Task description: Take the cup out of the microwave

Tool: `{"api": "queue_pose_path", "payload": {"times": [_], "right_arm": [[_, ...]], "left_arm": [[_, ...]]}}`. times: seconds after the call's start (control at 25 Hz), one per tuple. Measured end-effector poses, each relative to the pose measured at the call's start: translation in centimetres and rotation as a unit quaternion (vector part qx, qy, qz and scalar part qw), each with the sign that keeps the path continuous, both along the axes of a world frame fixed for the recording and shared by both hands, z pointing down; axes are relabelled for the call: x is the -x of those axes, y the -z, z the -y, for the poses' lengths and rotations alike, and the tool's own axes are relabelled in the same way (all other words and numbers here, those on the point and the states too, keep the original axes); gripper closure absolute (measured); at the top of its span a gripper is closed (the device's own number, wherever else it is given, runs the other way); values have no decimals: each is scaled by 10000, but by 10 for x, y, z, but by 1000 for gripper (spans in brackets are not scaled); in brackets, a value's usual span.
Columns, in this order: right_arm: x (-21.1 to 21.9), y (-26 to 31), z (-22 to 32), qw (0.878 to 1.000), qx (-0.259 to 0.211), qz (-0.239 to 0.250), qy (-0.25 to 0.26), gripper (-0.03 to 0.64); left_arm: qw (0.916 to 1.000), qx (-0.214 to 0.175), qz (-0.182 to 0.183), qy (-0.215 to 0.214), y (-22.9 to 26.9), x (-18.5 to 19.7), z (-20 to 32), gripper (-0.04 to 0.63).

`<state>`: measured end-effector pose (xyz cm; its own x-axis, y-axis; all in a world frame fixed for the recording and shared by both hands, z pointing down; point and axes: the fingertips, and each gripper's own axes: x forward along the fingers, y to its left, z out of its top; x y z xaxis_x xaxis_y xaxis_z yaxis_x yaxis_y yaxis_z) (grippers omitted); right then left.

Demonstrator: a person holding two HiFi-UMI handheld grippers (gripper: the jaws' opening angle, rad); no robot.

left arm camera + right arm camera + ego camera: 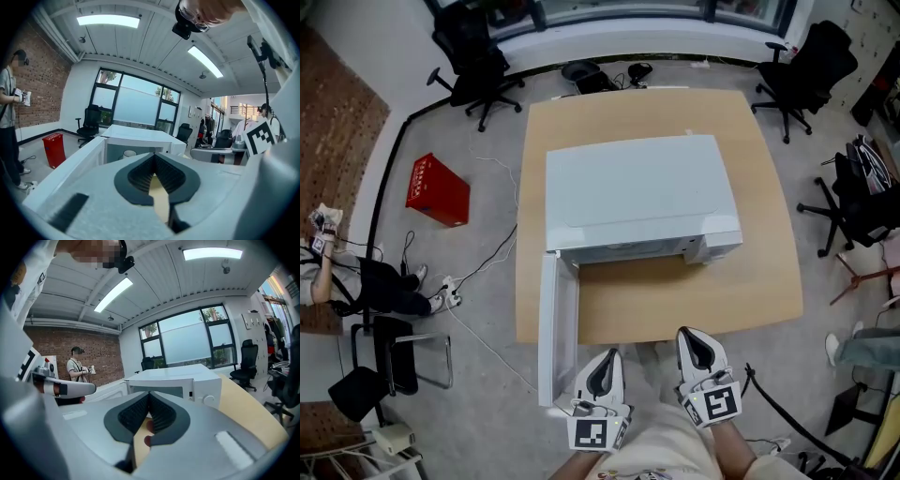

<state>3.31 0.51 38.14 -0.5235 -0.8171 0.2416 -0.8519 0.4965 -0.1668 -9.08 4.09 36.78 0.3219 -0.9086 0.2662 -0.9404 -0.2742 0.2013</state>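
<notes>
A white microwave (637, 197) stands on a wooden table (769, 272), and its door (551, 328) hangs open toward me on the left side. In the left gripper view a white cup (129, 153) shows inside the microwave's cavity (136, 150); from the head view the microwave's top hides it. My left gripper (605, 361) is shut and empty, just off the table's near edge beside the open door. My right gripper (694, 340) is also shut with nothing in it, at the table's near edge. The right gripper view looks at the microwave's front (183, 385) and its knob (207, 400).
A red box (438, 190) and loose cables (487, 258) lie on the floor to the left. Black office chairs (473, 56) (806, 66) stand beyond the table. A person (337, 272) stands at the far left, next to a folding chair (394, 361).
</notes>
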Motion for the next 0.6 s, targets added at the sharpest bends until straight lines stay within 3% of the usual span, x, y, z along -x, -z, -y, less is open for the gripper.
{"api": "queue_pose_path", "payload": {"times": [0.28, 0.6], "right_arm": [[8, -36, 29, 9993, 107, -283, 216, 611], [15, -67, 47, 9992, -30, -217, 330, 611]], "left_arm": [[9989, -143, 195, 394, -27, -1, 40, 590], [9979, -169, 135, 608, -69, -13, 80, 383]]}}
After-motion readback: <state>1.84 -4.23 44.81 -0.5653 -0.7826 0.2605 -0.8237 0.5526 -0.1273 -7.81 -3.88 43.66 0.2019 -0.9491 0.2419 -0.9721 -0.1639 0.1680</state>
